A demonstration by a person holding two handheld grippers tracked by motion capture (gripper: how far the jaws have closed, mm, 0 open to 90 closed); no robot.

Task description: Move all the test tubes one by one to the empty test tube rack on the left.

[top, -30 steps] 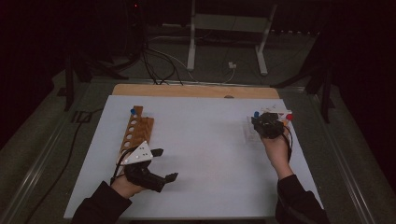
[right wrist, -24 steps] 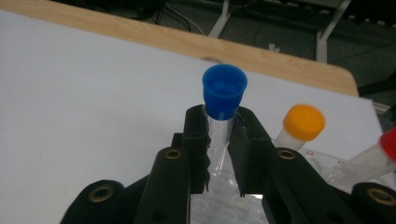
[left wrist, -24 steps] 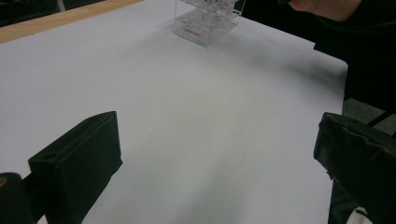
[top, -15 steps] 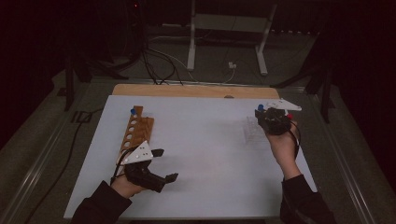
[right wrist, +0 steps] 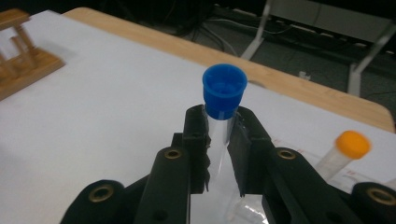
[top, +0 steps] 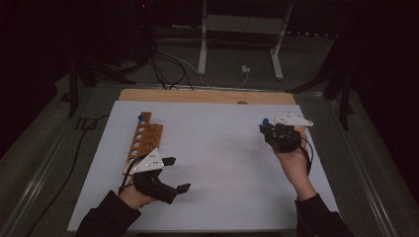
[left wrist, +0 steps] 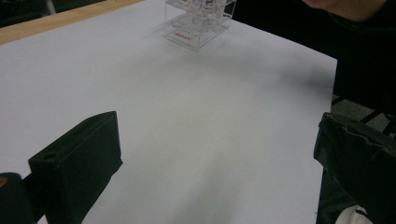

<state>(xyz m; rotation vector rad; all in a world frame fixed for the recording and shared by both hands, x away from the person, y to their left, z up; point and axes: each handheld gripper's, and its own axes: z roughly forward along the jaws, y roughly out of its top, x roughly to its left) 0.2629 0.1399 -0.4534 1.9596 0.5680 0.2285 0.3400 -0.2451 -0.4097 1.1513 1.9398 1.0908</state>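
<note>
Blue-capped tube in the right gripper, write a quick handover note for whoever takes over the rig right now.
Right gripper: shut on the blue-capped tube, held upright above the white table sheet, near the far right.
Left gripper: open, nothing between the jaws, hovering by the near end of the wooden rack.
Wooden rack: on the left of the sheet, one blue-capped tube already standing at its far end, other holes free.
Clear plastic rack: on the right, an orange-capped tube waiting there.
Done: tube picked up.
Left: probably carry it to the wooden rack and seat it in a free hole, then fetch the orange one.
</note>
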